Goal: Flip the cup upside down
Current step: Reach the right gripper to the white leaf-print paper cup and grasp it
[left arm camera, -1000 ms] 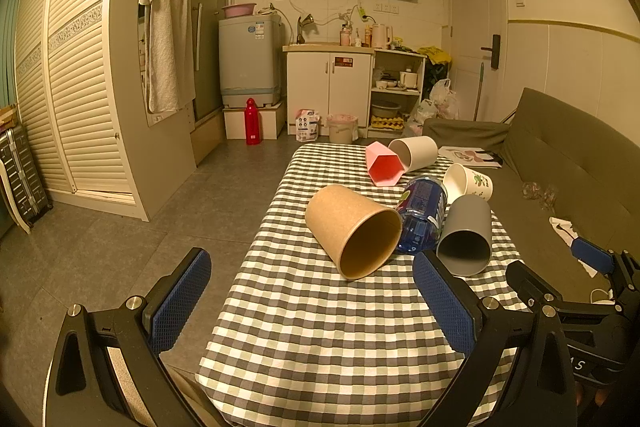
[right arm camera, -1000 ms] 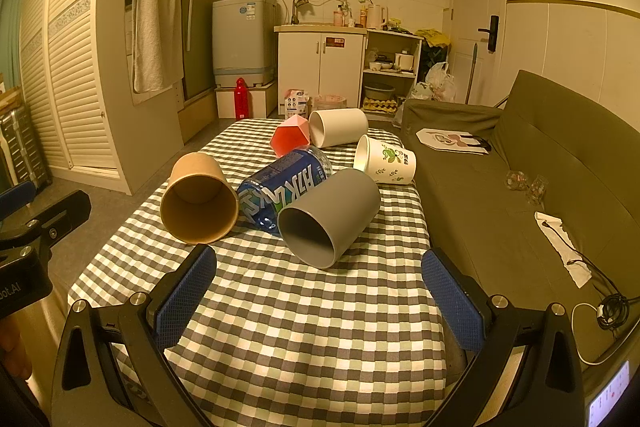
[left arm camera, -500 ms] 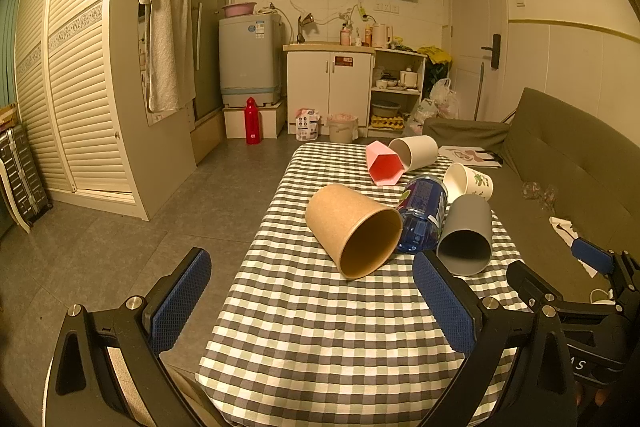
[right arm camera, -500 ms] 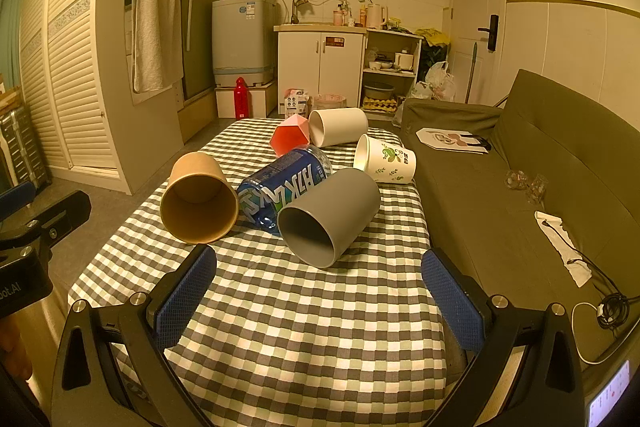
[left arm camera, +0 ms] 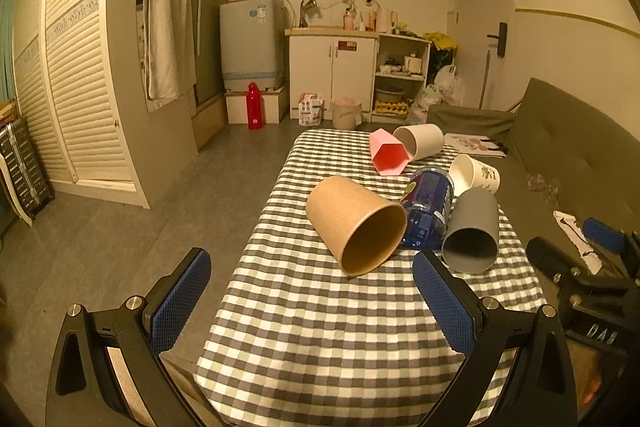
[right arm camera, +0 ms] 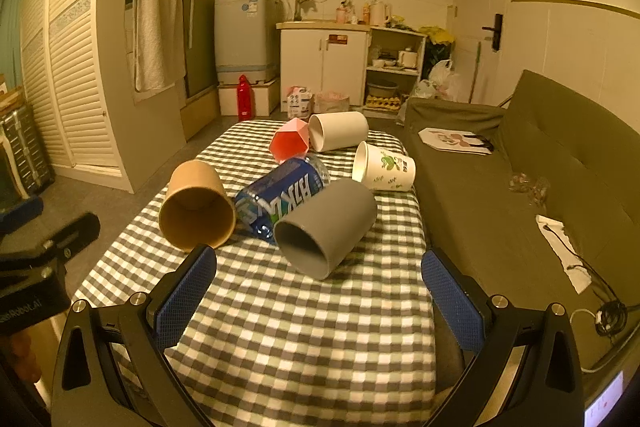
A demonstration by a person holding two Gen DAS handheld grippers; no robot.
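A table under a grey-and-white checked cloth (right arm camera: 304, 323) carries a brown paper cup (left arm camera: 356, 223), a grey plastic cup (right arm camera: 326, 225) and a blue labelled bottle (right arm camera: 280, 193), all lying sideways. The left gripper (left arm camera: 312, 301) and right gripper (right arm camera: 318, 297) hover near them, jaws spread, holding nothing.

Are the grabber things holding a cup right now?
No. Both the left gripper and the right gripper are open with nothing between the jaws. The cups, like the brown cup, lie on the table.
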